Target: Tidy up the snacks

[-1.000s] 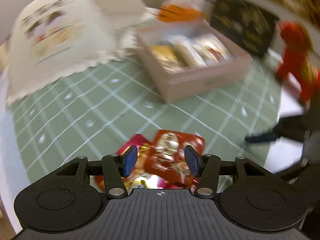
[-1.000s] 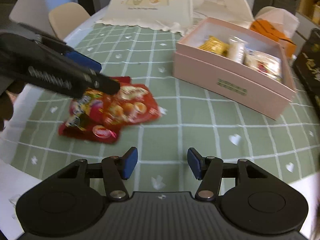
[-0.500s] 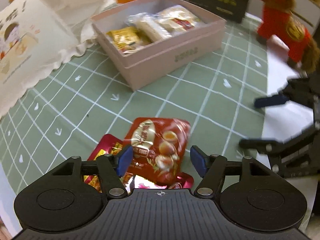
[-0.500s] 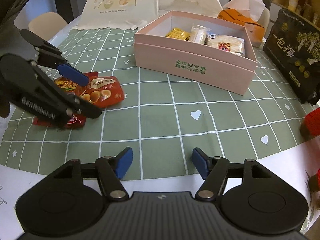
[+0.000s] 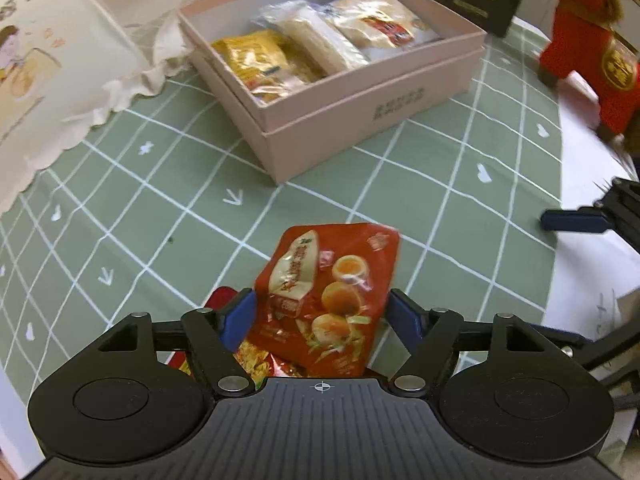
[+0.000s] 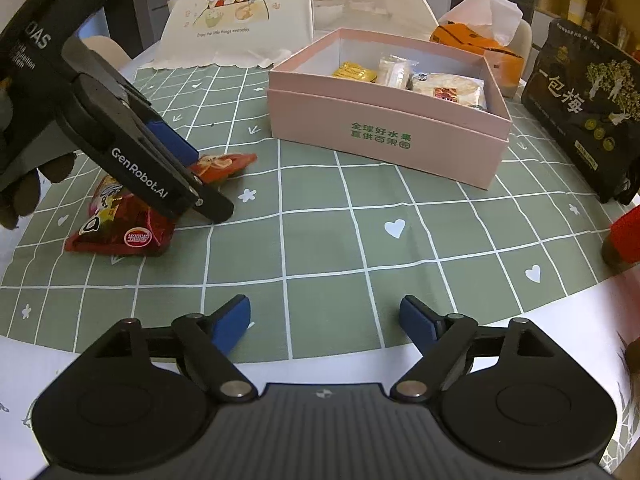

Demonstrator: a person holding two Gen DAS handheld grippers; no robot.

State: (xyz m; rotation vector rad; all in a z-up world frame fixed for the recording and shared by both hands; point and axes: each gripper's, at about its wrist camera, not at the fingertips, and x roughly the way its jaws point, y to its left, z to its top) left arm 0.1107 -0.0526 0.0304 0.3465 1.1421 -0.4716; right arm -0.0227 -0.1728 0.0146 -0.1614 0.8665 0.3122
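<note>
A red snack packet (image 5: 328, 280) printed with egg pictures lies on top of other red packets (image 6: 120, 224) on the green checked tablecloth (image 5: 160, 208). My left gripper (image 5: 322, 314) points steeply down over it. Its jaws are opening, one blue pad at each side edge of the packet, not pressing on it. The right wrist view shows the left gripper (image 6: 200, 178) at the left, low over the pile. My right gripper (image 6: 324, 316) hovers near the cloth's front edge, jaws opening with nothing between them. The pink box (image 5: 360, 120) (image 6: 380, 140) behind holds a yellow packet (image 5: 252, 60) and pale packets (image 5: 320, 40).
A cartoon-printed mesh food cover (image 6: 240, 12) stands at the back left. A black bag (image 6: 580, 100) and an orange bag (image 6: 472, 40) stand right of the box. A red plush toy (image 5: 592, 52) sits by the table's right edge. Bare green cloth lies between the pile and the box.
My left gripper has come down closer over the red packets and its jaws have widened around the top one. My right gripper's jaws have widened too.
</note>
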